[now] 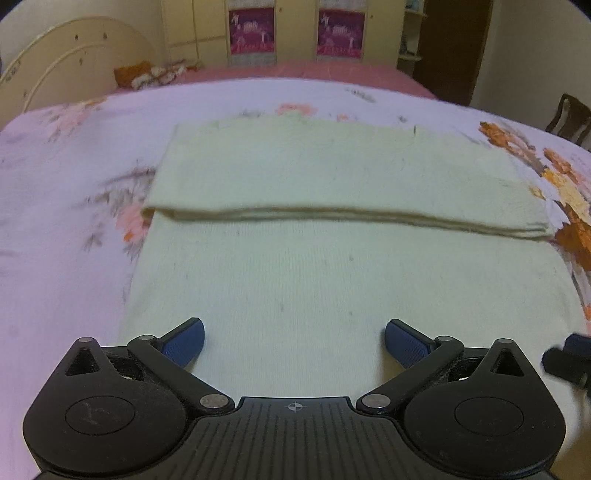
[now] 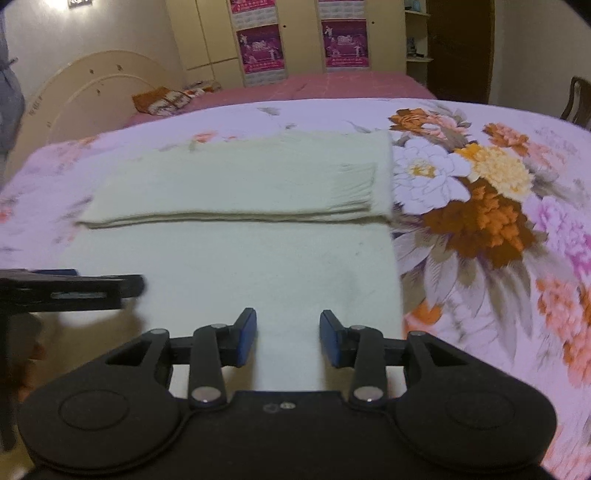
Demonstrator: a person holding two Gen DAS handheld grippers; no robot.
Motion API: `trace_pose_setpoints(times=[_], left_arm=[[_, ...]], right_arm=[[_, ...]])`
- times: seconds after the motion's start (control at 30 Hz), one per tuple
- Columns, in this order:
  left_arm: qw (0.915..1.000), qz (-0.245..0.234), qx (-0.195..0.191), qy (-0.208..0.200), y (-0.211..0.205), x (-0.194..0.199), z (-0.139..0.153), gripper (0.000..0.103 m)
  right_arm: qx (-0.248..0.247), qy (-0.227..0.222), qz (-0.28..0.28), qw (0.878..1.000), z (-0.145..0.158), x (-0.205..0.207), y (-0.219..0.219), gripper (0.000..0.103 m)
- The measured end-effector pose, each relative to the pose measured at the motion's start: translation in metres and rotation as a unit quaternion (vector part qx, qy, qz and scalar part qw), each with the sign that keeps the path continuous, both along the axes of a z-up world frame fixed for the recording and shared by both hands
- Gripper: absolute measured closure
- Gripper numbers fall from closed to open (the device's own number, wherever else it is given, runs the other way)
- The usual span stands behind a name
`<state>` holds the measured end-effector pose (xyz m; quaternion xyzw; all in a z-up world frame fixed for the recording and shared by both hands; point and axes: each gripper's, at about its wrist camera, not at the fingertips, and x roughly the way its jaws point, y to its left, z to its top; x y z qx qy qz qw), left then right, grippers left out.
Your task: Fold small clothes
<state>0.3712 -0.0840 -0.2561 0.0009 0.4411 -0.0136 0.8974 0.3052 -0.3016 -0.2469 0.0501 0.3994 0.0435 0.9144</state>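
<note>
A pale cream garment [image 1: 332, 266] lies flat on the floral bedsheet [image 1: 66, 206]. Its far part is folded over toward me, with a layered fold edge [image 1: 351, 216] running across. In the right wrist view the garment [image 2: 236, 258] shows the same fold [image 2: 236, 216], with a ribbed cuff [image 2: 354, 181] on top at the right. My left gripper [image 1: 294, 338] is open and empty, low over the garment's near part. My right gripper [image 2: 288, 338] is open and empty over the garment's near right part. The left gripper shows at the left of the right wrist view [image 2: 74, 288].
A pink bed [image 1: 295, 72] with a patterned pillow [image 1: 151, 74] lies beyond the sheet, with a curved headboard [image 1: 74, 59] at the left. Cupboards with pink posters [image 1: 255, 31] stand at the back. A dark chair [image 1: 570, 116] stands at the far right.
</note>
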Motion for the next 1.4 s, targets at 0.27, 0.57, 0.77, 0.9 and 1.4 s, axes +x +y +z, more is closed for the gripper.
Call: trace_pose_setpoints(times=[0.27,0.57,0.77,0.9,1.4], left_arm=[[0.9995,-0.021,-0.014,0.018,0.005,-0.046,0.011,0.0],[0.9994,-0.033,-0.004,0.009,0.026,-0.12,0.005,0.0],[0.9997,-0.02,0.012,0.005,0.049,-0.148,0.009,0.0],[0.9997,-0.019,0.013,-0.002,0.06,-0.17,0.013,0.0],[0.9992,-0.038,-0.009,-0.001,0.09,-0.223,-0.002,0.001]], right_arm=[[0.01,0.014,0.033,0.999,-0.002,-0.046,0.032,0.064],[-0.042,0.026,0.014,0.999,-0.012,-0.088,0.049,0.064],[-0.031,0.022,-0.01,0.999,-0.003,-0.121,0.048,0.063],[-0.029,0.02,-0.027,0.999,0.0,-0.143,0.046,0.062],[-0.036,0.022,-0.045,0.998,-0.005,-0.183,0.059,0.06]])
